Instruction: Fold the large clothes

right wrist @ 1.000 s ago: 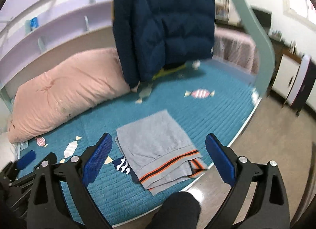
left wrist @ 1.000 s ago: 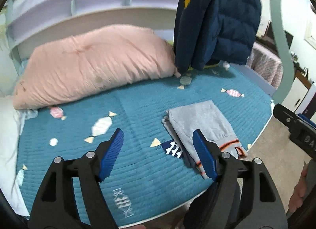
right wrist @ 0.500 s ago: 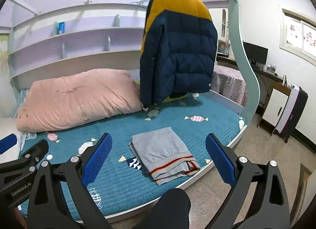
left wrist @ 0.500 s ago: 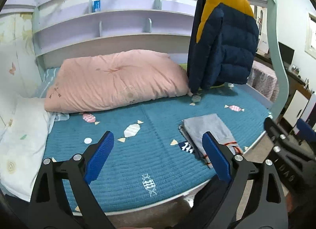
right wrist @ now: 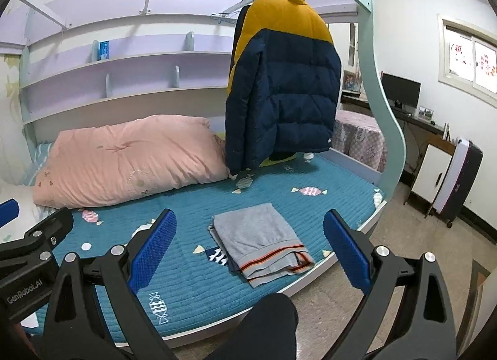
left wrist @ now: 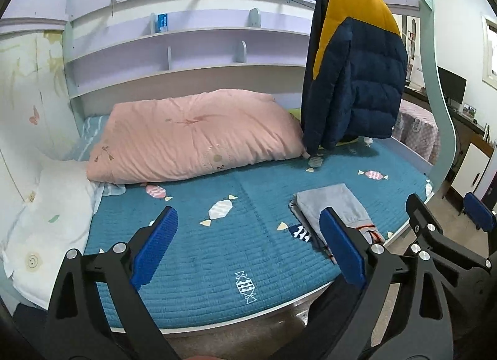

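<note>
A folded grey garment with orange-striped trim (right wrist: 261, 239) lies on the blue bed cover (right wrist: 192, 282) near the bed's front right edge; it also shows in the left wrist view (left wrist: 335, 207), partly behind my finger. A navy and yellow puffer jacket (right wrist: 282, 93) hangs from a rail above the bed, also in the left wrist view (left wrist: 354, 74). My left gripper (left wrist: 248, 245) is open and empty, held back from the bed. My right gripper (right wrist: 248, 248) is open and empty, off the bed's front edge.
A large pink pillow (left wrist: 192, 139) lies along the back of the bed, with a white pillow (left wrist: 46, 223) at the left. Lilac shelves (left wrist: 186, 40) line the wall. A curved teal bed post (right wrist: 379, 80) stands at the right, with a desk and monitor (right wrist: 400, 89) beyond.
Both grippers have pulled back and up from the bed, so the folded garment and bed look smaller and farther. Both stay open and empty.
</note>
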`<state>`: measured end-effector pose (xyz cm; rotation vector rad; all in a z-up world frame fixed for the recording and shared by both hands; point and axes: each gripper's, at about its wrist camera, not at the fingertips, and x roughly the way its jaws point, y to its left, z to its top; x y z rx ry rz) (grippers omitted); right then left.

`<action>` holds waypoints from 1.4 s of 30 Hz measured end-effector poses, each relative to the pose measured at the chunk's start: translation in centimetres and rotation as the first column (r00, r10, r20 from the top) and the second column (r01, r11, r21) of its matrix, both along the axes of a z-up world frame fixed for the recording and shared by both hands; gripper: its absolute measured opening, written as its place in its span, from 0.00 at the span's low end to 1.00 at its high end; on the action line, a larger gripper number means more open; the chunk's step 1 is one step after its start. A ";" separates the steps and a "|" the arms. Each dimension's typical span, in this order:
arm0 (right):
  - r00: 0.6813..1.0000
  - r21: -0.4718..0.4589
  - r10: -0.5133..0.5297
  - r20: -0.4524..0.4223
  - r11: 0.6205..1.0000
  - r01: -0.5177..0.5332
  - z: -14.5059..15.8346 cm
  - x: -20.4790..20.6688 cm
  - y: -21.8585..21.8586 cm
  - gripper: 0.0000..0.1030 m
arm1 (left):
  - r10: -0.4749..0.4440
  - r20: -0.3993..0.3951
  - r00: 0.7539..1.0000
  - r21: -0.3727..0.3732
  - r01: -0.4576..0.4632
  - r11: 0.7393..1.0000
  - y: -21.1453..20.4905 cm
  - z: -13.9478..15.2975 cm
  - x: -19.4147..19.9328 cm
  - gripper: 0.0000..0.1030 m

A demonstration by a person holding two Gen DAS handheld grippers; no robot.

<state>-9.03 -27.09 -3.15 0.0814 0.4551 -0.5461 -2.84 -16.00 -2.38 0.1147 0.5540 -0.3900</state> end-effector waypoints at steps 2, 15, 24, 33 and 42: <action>1.000 -0.007 -0.009 -0.001 1.000 0.009 0.0 -0.1 0.1 0.90 | 0.004 0.011 1.000 0.009 -0.004 1.000 -0.1 0.0 -0.2 0.90; 1.000 0.028 -0.011 -0.011 1.000 0.012 0.0 -0.4 0.1 0.90 | -0.001 -0.008 1.000 0.007 0.001 1.000 -0.1 -0.1 0.0 0.90; 1.000 0.042 -0.010 -0.026 0.999 0.011 -0.1 -0.5 -0.1 0.90 | -0.015 -0.025 1.000 0.007 0.015 1.000 -0.3 -0.4 0.0 0.90; 0.999 0.048 -0.007 -0.033 0.999 0.009 -0.1 -0.5 -0.2 0.90 | -0.010 -0.036 0.999 0.005 0.010 1.000 -0.1 -0.5 0.0 0.90; 0.999 0.074 0.008 -0.050 0.997 -0.004 -0.2 -0.2 -0.5 0.90 | 0.003 -0.031 1.000 0.016 -0.003 1.000 -0.2 -0.6 -0.1 0.90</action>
